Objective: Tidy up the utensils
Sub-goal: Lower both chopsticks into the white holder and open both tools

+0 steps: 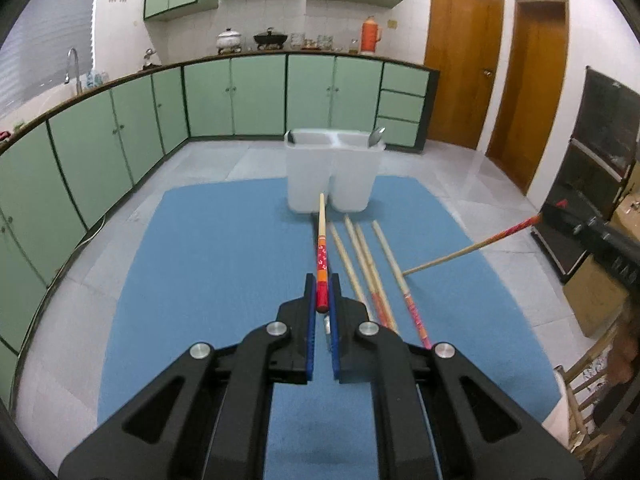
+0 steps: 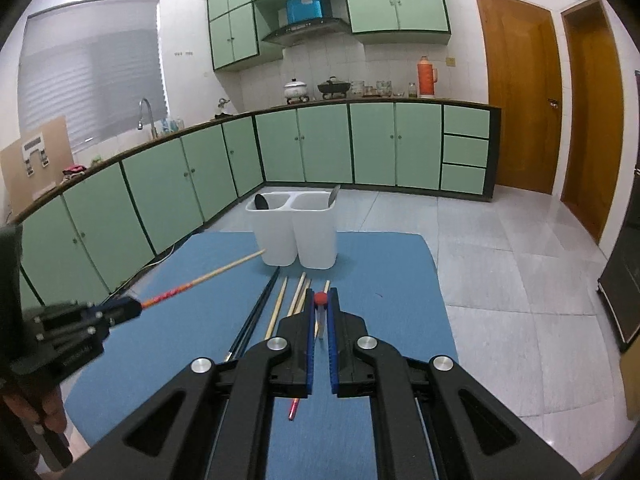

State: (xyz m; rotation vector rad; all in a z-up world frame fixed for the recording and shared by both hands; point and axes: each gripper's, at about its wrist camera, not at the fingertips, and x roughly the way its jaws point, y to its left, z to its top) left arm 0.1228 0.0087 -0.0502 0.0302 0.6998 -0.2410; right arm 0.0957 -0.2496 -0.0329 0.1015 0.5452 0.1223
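My left gripper (image 1: 322,280) is shut on the red patterned end of a chopstick (image 1: 321,232), which points at the white two-compartment holder (image 1: 332,168) on the blue mat (image 1: 200,260). My right gripper (image 2: 320,294) is shut on the red-capped end of another chopstick (image 2: 320,300). In the left wrist view that chopstick (image 1: 472,246) slants down to the mat. The right wrist view shows the left gripper (image 2: 132,306) at the left with its chopstick (image 2: 224,270) raised toward the holder (image 2: 296,232). Several wooden chopsticks (image 1: 360,260) lie on the mat.
A metal spoon (image 2: 334,196) stands in the holder's right compartment and a black spoon (image 2: 261,202) in the left. A dark pair of chopsticks (image 2: 256,312) lies on the mat (image 2: 380,280). A black cabinet (image 1: 600,152) and a wooden chair (image 1: 588,380) stand at the right.
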